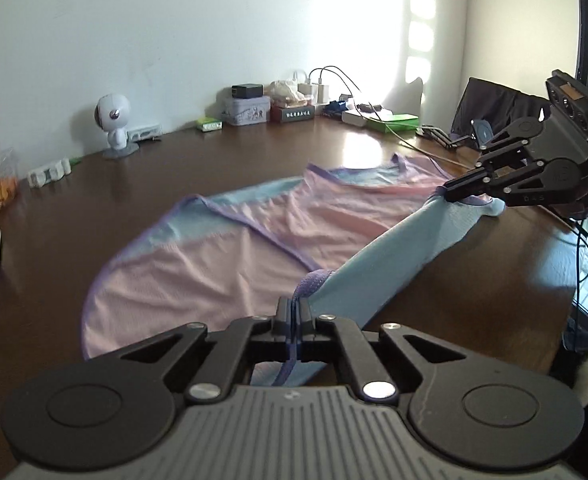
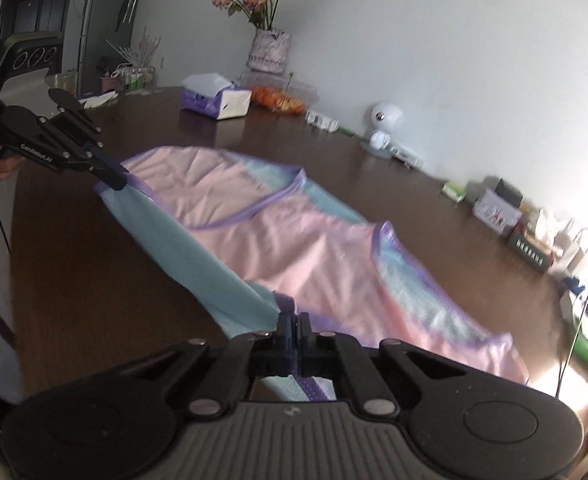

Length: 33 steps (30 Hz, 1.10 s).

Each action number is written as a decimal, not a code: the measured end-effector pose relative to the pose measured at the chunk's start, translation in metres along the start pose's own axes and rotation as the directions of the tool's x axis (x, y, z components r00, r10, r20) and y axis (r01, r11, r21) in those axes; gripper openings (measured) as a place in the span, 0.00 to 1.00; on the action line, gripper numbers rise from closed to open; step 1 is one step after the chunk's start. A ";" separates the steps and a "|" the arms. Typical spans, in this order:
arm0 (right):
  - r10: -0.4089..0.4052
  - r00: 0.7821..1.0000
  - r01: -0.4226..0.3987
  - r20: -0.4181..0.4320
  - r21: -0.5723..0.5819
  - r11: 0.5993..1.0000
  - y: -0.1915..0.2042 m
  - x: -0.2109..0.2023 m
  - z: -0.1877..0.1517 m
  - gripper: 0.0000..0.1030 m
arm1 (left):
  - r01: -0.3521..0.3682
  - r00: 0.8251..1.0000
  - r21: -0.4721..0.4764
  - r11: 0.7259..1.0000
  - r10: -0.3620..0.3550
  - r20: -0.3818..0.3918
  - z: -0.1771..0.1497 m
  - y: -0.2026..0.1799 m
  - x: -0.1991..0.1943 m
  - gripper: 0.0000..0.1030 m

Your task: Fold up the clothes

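A pink and light-blue garment [image 1: 222, 248] with purple trim lies spread on the dark wooden table [image 1: 74, 216]. My left gripper [image 1: 293, 305] is shut on its purple-trimmed edge near me. My right gripper [image 1: 450, 193] is shut on the other end of the same blue edge. The blue strip [image 1: 394, 260] is lifted and stretched taut between them. In the right wrist view, my right gripper [image 2: 293, 320] clamps the trim and my left gripper [image 2: 119, 182] holds the far corner of the garment [image 2: 294, 248].
Along the wall stand a white robot figurine [image 1: 114, 128], tins and boxes [image 1: 250, 110], chargers with cables [image 1: 326, 84] and a green box [image 1: 394, 122]. A tissue box [image 2: 216, 98], a snack container [image 2: 282, 96] and a flower vase [image 2: 268, 52] stand at the far end. A black chair [image 1: 494, 112] stands beyond the table.
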State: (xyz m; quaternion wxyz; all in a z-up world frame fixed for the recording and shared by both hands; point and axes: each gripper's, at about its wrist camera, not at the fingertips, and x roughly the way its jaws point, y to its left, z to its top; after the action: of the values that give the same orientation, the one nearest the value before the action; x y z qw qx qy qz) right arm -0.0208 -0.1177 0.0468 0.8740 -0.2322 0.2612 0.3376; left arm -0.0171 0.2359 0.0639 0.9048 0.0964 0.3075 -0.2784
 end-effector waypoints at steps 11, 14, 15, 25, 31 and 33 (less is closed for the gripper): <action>-0.169 0.982 0.170 -0.084 -0.002 0.986 -0.048 0.056 0.014 0.23 | -0.096 0.995 -0.127 0.987 0.090 -0.050 -0.004 0.052 0.015 0.28; -0.065 0.994 0.070 -0.091 0.053 0.996 -0.067 0.000 -0.019 0.36 | -0.071 0.997 -0.222 0.973 0.072 -0.006 -0.024 0.051 -0.018 0.43; -0.022 0.994 0.030 -0.104 0.074 0.997 -0.072 -0.017 -0.031 0.36 | -0.059 0.998 -0.235 0.970 0.057 -0.015 -0.026 0.050 -0.022 0.44; -0.071 0.980 0.090 -0.187 0.096 0.991 -0.067 -0.016 -0.074 0.04 | -0.074 0.991 -0.197 0.978 0.050 -0.122 -0.041 0.048 0.004 0.02; -0.012 0.988 0.019 -0.153 0.045 0.999 -0.105 -0.015 -0.048 0.03 | -0.102 0.990 -0.153 0.983 0.085 -0.113 -0.030 0.058 0.011 0.02; 0.009 0.987 -0.004 -0.163 0.032 0.999 -0.119 -0.008 -0.041 0.03 | -0.105 0.988 -0.168 0.980 0.084 -0.127 -0.029 0.064 0.017 0.02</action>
State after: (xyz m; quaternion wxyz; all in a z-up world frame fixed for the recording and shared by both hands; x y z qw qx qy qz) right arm 0.0464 -0.2242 0.0478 0.8522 -0.2443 0.3380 0.3160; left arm 0.0159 0.2910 0.0306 0.9021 0.0478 0.3790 -0.2007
